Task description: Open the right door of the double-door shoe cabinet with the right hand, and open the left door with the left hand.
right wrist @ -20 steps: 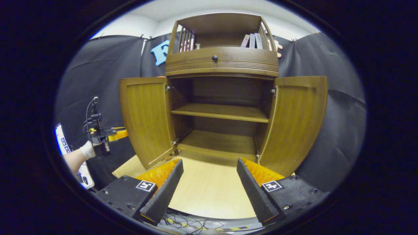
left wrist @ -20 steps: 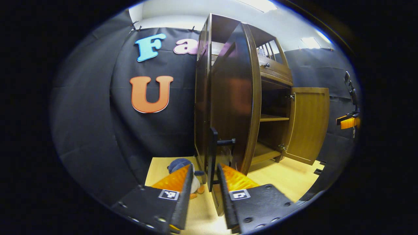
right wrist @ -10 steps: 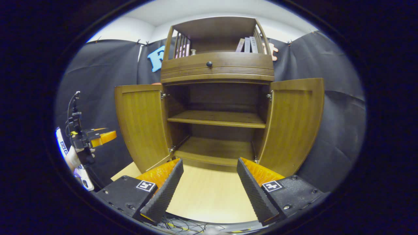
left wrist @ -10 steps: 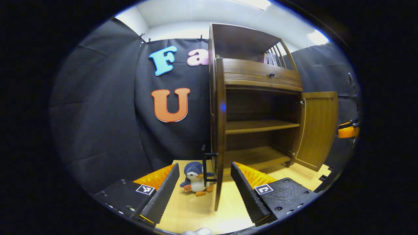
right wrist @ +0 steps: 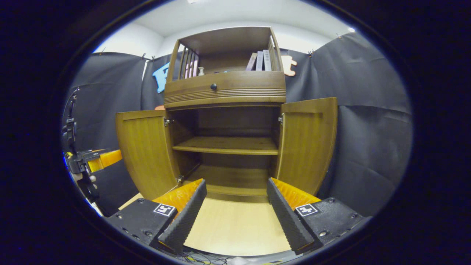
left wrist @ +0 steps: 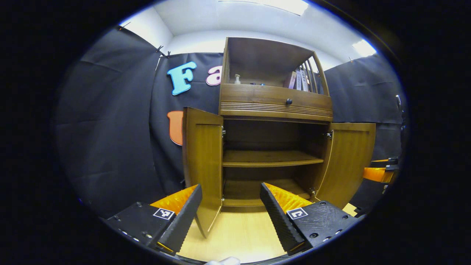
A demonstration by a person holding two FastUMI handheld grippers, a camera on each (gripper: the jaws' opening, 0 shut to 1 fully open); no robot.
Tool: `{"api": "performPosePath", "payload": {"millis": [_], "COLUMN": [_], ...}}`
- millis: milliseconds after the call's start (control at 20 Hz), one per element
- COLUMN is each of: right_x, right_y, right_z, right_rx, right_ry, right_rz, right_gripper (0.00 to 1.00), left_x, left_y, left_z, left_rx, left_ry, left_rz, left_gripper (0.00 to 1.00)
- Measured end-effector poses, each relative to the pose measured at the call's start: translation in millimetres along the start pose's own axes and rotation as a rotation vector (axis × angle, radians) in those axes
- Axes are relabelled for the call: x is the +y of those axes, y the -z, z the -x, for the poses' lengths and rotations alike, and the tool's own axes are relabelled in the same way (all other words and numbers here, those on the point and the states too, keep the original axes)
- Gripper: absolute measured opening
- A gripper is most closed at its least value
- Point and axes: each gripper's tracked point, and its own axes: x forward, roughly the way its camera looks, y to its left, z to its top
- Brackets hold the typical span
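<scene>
Double-door shoe cabinet (right wrist: 224, 88), brown wood, both doors swung wide.
Left door (right wrist: 145, 151) and right door (right wrist: 307, 141) stand outward on their hinges; the inner shelf (right wrist: 226, 144) is bare. Cabinet stands ahead on the pale floor (right wrist: 235, 228). Left gripper (left wrist: 230, 211) and right gripper (right wrist: 235, 209): jaws spread wide, holding nothing, well short of the doors.

Cabinet (right wrist: 224, 92) brown wood, doors (right wrist: 147, 151) golden grained inside. Floor (right wrist: 235, 228) pale wood. Tongs (right wrist: 235, 211) black ribbed pads, orange backs.
</scene>
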Motion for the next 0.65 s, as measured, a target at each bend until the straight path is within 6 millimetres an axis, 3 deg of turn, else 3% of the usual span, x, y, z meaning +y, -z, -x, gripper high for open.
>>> {"api": "performPosePath", "payload": {"millis": [400,650], "right_x": [-30,-42], "right_y": [-1,-5], "right_z": [-6,-9], "right_rx": [-0.012,-0.028], "right_ry": [0.046,0.069], "right_rz": [-0.028,-0.048], "right_gripper": [1.0,1.0], "left_x": [-61,-74], "left_y": [12,6], "left_z": [-8,-9], "left_rx": [0.039,0.034], "left_ry": [-0.005,0.008], "left_rz": [0.004,-0.013], "left_gripper": [0.95,0.95]}}
